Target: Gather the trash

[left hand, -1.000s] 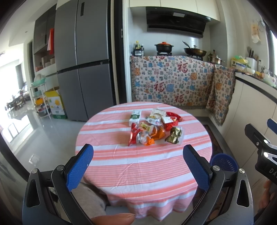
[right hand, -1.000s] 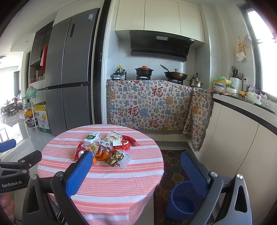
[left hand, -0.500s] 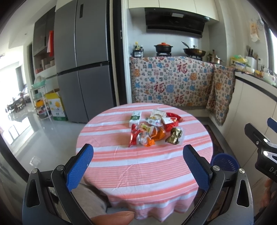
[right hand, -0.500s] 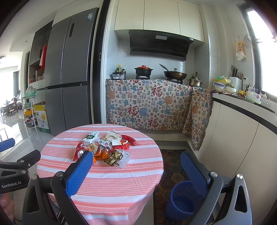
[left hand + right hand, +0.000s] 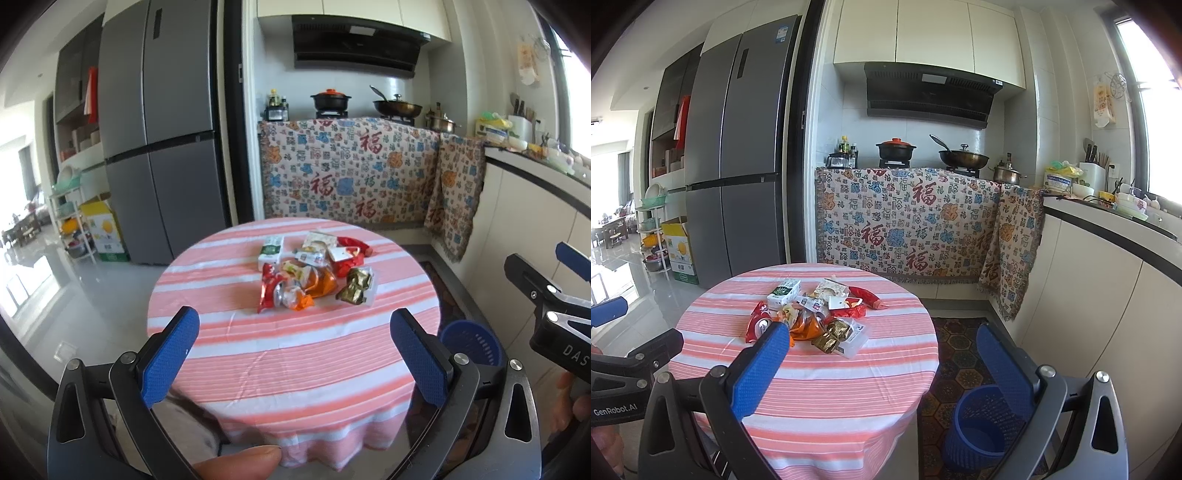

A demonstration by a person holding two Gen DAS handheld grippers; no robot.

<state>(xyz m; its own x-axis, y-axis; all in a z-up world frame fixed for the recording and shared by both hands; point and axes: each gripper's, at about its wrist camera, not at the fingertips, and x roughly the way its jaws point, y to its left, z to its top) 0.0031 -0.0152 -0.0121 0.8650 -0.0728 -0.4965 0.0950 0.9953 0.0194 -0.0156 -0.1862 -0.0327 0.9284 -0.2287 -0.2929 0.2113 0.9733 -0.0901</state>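
Note:
A heap of trash lies in the middle of a round table with a pink-and-white striped cloth: red, orange and gold wrappers, a white carton and a clear packet. The heap also shows in the right wrist view. A blue mesh waste basket stands on the floor right of the table; it also shows in the left wrist view. My left gripper is open and empty, in front of the table's near edge. My right gripper is open and empty, to the right of the left one.
A grey fridge stands behind the table on the left. A counter draped with a patterned cloth carries pots. A white counter runs along the right wall. A patterned rug lies under the basket. A shelf rack and box stand at far left.
Both grippers have shifted only slightly; the table and trash sit a little lower and nearer in the views. Nothing was taken hold of or let go.

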